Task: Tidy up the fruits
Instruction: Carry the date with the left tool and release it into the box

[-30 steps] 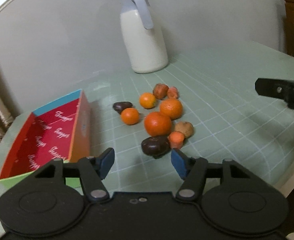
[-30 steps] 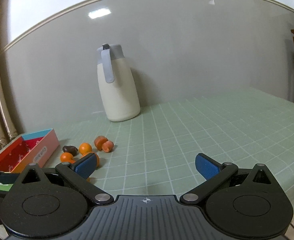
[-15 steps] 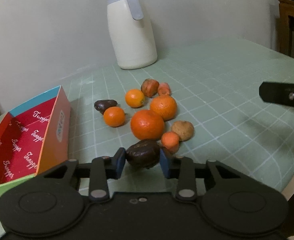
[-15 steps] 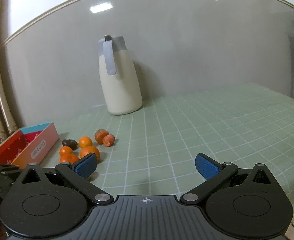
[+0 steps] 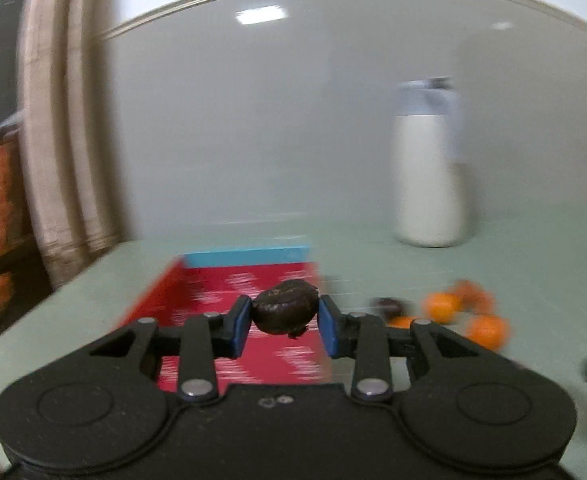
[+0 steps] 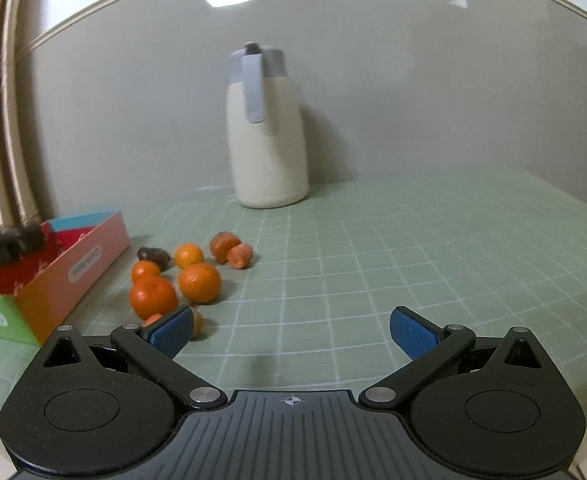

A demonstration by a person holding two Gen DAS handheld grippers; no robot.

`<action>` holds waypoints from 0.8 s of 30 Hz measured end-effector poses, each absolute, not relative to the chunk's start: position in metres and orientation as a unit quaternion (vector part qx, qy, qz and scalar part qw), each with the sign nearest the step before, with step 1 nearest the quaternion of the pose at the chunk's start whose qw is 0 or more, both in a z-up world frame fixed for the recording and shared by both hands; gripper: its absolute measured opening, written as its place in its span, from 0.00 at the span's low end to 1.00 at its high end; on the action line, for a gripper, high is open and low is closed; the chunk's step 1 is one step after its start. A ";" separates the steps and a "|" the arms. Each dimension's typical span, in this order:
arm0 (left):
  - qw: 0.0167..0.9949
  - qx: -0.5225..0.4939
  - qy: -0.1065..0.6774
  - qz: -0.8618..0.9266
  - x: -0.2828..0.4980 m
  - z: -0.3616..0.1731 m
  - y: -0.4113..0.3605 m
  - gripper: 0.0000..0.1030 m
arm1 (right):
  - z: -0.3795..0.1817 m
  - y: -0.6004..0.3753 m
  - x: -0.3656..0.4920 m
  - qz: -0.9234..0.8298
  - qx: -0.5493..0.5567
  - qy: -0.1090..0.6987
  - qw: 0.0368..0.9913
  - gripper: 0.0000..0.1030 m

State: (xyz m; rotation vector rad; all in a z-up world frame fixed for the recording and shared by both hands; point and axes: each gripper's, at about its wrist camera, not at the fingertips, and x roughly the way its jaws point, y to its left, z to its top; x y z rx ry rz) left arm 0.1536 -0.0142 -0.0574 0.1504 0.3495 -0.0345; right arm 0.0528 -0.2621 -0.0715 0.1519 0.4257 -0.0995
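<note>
Left gripper (image 5: 284, 326) clamped on a dark wrinkled fruit (image 5: 285, 311), blue pads (image 5: 240, 326) pressing its two sides; fruit held off the desk, in front of and above the red-lined box (image 5: 213, 292). Box open-topped, blue far wall, white lettering on the red inside, blurred in this view. Right of the gripper, more fruit on the green gridded desk (image 5: 533, 264): a second dark fruit (image 5: 389, 305) and several oranges (image 5: 441, 307), all smeared by blur. White jug (image 5: 429, 176) with a grey lid stands upright near the wall behind them. Right gripper (image 6: 291, 332) wide apart, nothing between its pads, low over bare desk. Its left pad (image 6: 172, 331) overlaps a small orange piece at the near edge of the fruit cluster; cannot tell whether they touch. Cluster from the right wrist view: two large oranges (image 6: 199, 282) side by side, two smaller ones behind, the dark fruit just beside the box's pink outer wall, two reddish stubby pieces (image 6: 231, 250) farthest back. Box at left, green near wall, the left gripper's dark tip above its interior.
</note>
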 end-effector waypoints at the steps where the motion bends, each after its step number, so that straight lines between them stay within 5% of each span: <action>1: 0.980 0.067 0.185 -0.001 0.161 -0.058 -0.006 0.26 | -0.072 -0.259 0.053 -0.046 0.070 0.210 0.974 1.00; 13: 0.956 0.015 0.277 0.093 0.193 -0.069 0.040 0.33 | -0.070 -0.237 0.079 0.040 0.085 0.231 0.968 1.00; 15: 0.957 0.009 0.273 0.095 0.189 -0.066 0.045 0.39 | -0.067 -0.233 0.087 0.044 0.083 0.236 0.967 1.00; 17: 0.960 0.006 0.262 0.099 0.183 -0.065 0.048 0.71 | -0.066 -0.230 0.097 0.042 0.073 0.239 0.967 1.00; 20: 0.967 0.020 0.234 0.104 0.173 -0.060 0.042 0.83 | -0.069 -0.225 0.108 0.054 0.064 0.244 0.966 1.00; 24: 0.973 0.042 0.202 0.107 0.161 -0.056 0.037 0.84 | -0.068 -0.218 0.111 0.074 0.064 0.230 0.968 1.00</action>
